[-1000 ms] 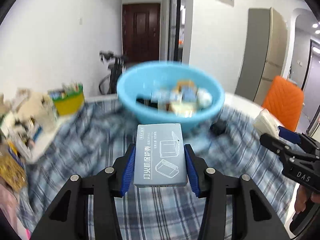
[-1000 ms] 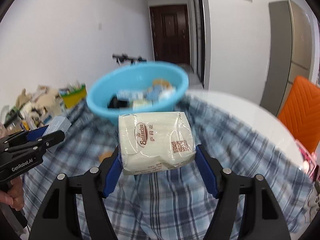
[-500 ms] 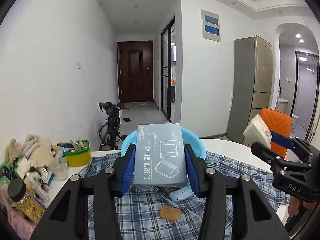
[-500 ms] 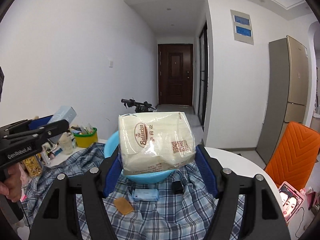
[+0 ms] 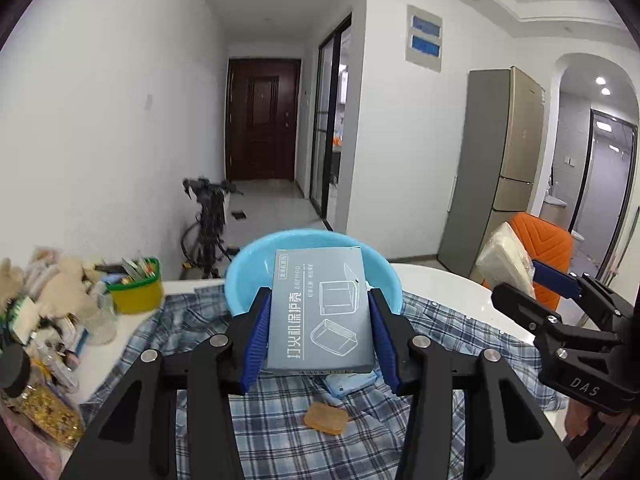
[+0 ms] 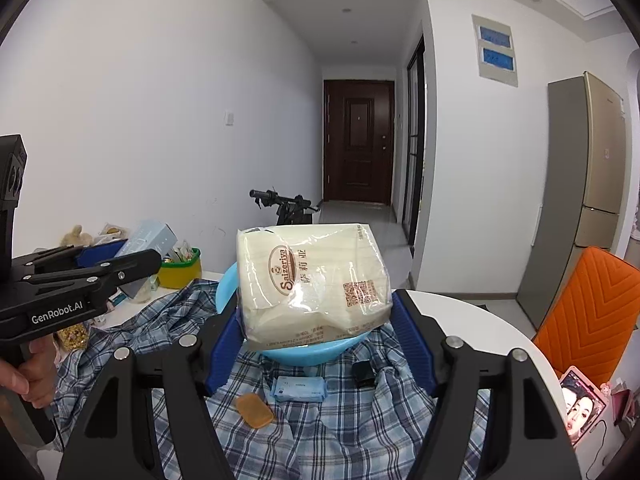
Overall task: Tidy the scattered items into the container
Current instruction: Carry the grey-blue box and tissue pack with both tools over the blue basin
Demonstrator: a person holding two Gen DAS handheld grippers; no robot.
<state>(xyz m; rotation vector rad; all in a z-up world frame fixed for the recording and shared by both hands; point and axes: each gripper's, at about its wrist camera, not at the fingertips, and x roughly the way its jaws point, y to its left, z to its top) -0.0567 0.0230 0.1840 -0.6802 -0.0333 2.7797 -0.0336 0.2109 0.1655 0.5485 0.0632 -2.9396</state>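
Observation:
My left gripper [image 5: 319, 340] is shut on a flat grey box [image 5: 320, 308] printed with white line drawings, held up in front of the light blue basin [image 5: 248, 272]. A cream pack of paper tissues [image 6: 312, 284] sits clamped in my right gripper [image 6: 320, 340], hiding most of the basin [image 6: 316, 350]. On the plaid cloth [image 6: 360, 432] below lie a small blue wipes packet [image 6: 298, 388], a tan oval bar [image 6: 254, 410] and a small black object [image 6: 362, 372]. Each gripper shows at the edge of the other's view: the right gripper [image 5: 532, 280], the left gripper [image 6: 120, 256].
A yellow-green tub [image 5: 136, 290] and a heap of packets and soft toys [image 5: 44, 312] crowd the left table edge. An orange chair [image 6: 592, 312] stands at the right, a phone [image 6: 582, 404] lies near the white table's rim [image 5: 452, 292]. A bicycle [image 5: 208, 216] leans beyond.
Both grippers have risen with their loads and tilted up, so the basin sank low in both views and the hallway came into sight. The grips have not changed.

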